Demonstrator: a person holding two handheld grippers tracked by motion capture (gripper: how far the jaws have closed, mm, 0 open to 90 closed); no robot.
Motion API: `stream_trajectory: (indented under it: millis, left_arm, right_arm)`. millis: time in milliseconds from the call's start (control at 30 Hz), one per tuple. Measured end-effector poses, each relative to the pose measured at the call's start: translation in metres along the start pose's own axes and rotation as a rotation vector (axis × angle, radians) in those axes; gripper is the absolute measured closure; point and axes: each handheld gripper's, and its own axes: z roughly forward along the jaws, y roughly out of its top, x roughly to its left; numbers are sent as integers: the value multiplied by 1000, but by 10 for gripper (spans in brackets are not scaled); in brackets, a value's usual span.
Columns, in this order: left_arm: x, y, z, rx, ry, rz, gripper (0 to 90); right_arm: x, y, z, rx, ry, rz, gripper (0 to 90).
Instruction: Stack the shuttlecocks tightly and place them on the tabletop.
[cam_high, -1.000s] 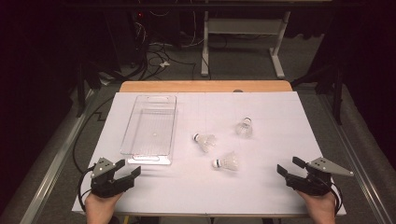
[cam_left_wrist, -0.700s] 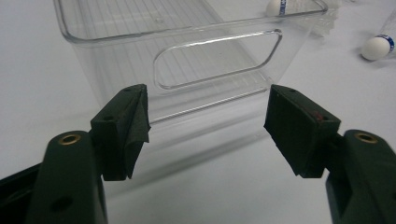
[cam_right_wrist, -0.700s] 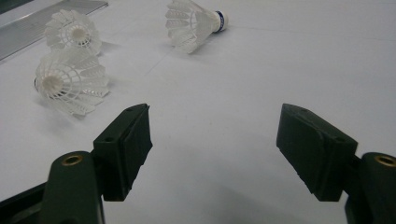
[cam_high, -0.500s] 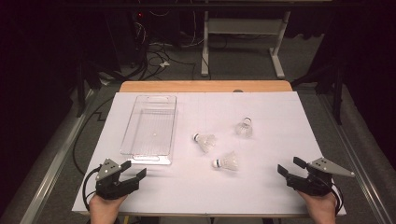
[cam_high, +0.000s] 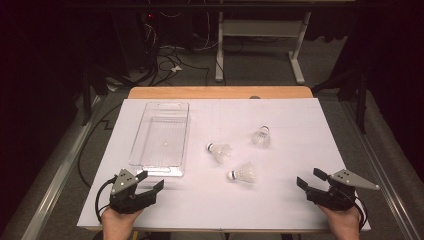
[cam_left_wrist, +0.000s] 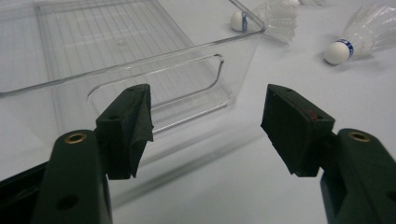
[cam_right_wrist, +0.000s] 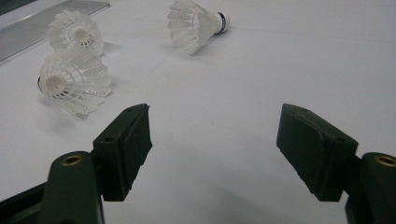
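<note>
Your left gripper (cam_high: 150, 182) is hovering near the tabletop's (cam_high: 300, 125) front-left corner, jaws apart and just narrowing on nothing, facing the clear tray (cam_high: 161, 167); three shuttlecocks (cam_high: 219, 151) are lying mid-table.

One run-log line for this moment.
left gripper: open, near clear bin | right gripper: open, holding nothing | three shuttlecocks loose on table | bin holds nothing
</note>
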Motion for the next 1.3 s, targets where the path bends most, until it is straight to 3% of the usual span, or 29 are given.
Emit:
stream_trajectory:
  millis: [233, 500, 867, 1300]
  left_arm:
    - [-6, 2, 4, 25, -12, -12, 326]
    - [-12, 7, 6, 35, -59, -36, 360]
    - [-19, 11, 13, 71, -96, -23, 386]
    - [-35, 20, 29, 104, -120, 22, 406]
  right_arm:
    - [0, 0, 0, -2, -1, -2, 265]
    - [0, 0, 0, 0, -3, 1, 265]
    - [1, 0, 0, 0, -2, -1, 266]
    - [1, 0, 0, 3, 4, 0, 268]
